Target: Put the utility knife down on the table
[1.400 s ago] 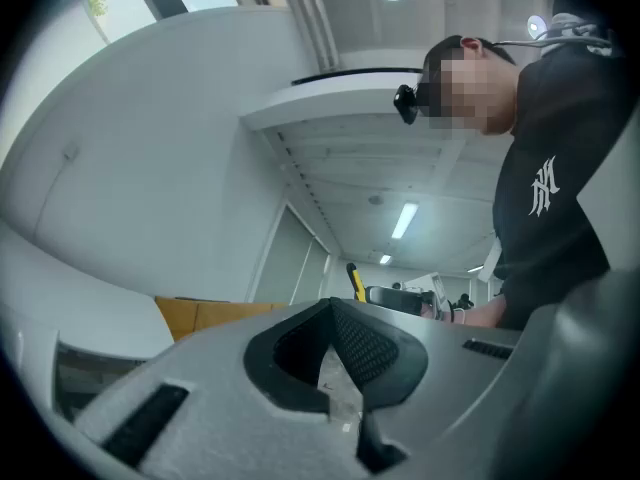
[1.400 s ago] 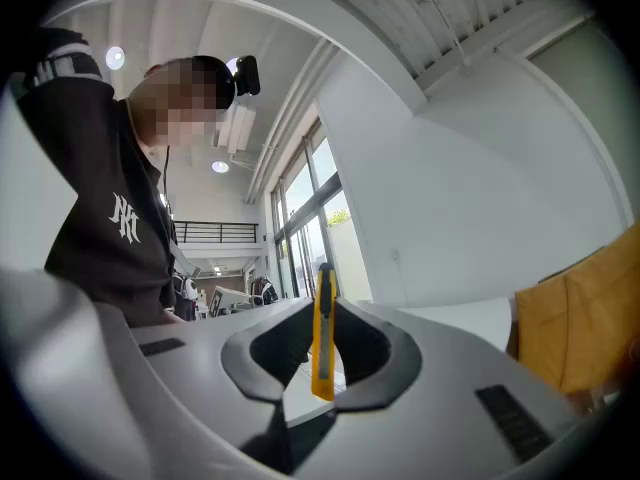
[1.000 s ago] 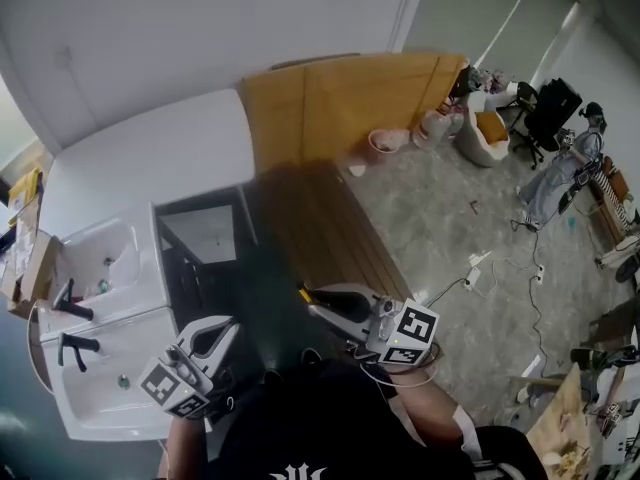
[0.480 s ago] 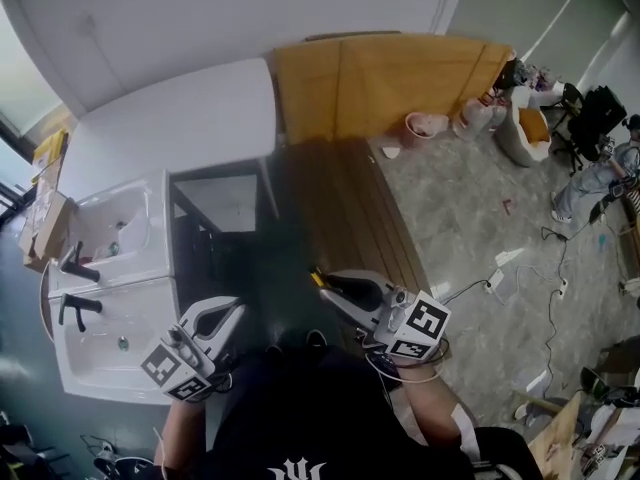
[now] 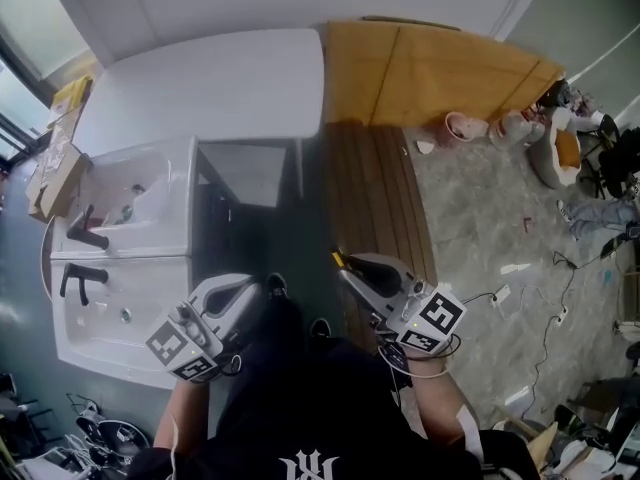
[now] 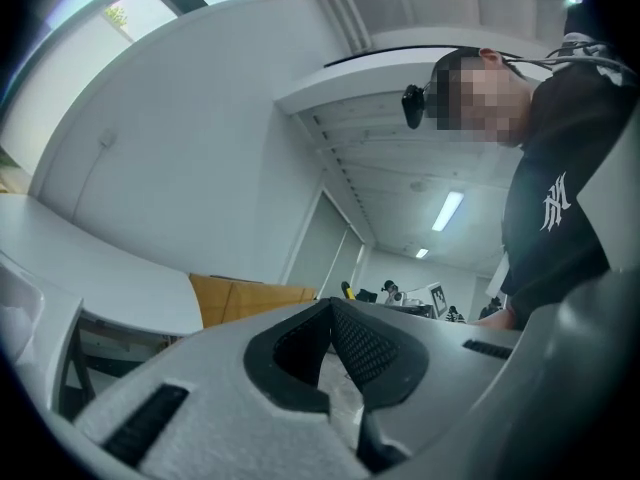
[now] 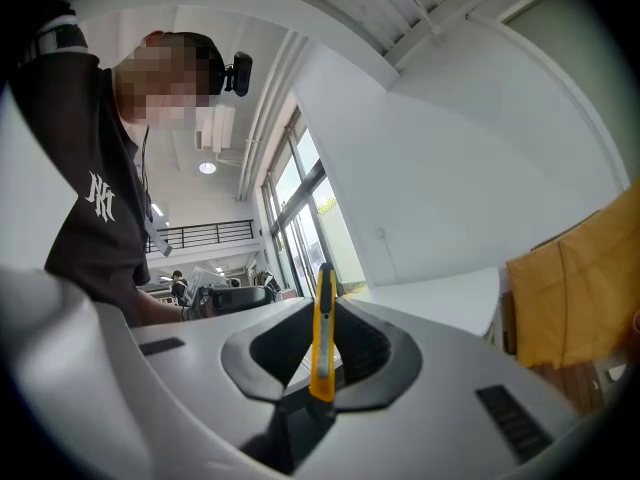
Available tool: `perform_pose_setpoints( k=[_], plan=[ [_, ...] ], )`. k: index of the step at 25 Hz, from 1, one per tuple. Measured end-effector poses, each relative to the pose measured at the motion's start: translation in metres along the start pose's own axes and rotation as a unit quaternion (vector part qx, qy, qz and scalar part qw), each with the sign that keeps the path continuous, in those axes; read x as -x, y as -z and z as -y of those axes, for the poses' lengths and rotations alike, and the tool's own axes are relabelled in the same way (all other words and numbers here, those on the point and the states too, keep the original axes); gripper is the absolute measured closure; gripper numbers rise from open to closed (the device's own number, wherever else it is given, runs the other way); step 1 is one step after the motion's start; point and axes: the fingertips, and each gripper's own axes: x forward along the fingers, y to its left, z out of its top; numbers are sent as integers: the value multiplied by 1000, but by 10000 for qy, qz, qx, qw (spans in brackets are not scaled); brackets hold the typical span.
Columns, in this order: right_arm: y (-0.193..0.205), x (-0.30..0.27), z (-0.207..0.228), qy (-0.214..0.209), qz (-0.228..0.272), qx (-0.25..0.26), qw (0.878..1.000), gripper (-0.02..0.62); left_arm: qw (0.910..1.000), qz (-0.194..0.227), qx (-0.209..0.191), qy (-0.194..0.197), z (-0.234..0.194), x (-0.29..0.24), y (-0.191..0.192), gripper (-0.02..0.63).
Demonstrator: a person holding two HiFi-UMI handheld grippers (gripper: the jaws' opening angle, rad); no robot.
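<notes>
A yellow utility knife (image 7: 324, 303) stands upright between the jaws of my right gripper (image 7: 322, 320), which is shut on it. In the head view its yellow tip (image 5: 338, 259) pokes out of the right gripper (image 5: 352, 268), held in the air in front of the person's body above dark floor and wooden planks. The left gripper (image 5: 232, 290) hangs at the lower left, near the sink unit. Its jaws meet at the tips with nothing between them (image 6: 330, 302). The white table (image 5: 200, 83) lies farther ahead, apart from both grippers.
A white double sink (image 5: 120, 238) with black taps stands at the left. Beside it is a dark open frame (image 5: 245, 183) under the table's edge. Orange boards (image 5: 440, 63) lean at the back right. Pots, cables and clutter lie on the grey floor (image 5: 500, 218) to the right.
The view has swung, so the table, sink and boards now sit further right and nearer. Both grippers keep their pose by the body; the knife stays clamped in the right one.
</notes>
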Motion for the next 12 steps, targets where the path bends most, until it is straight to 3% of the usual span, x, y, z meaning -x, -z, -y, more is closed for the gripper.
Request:
perform_pose_setpoints(
  k=[12],
  plan=[
    [-25,-151,71,234,-244,189,9993,542,9990,232,133,359,-161,-15,-48,601]
  ],
)
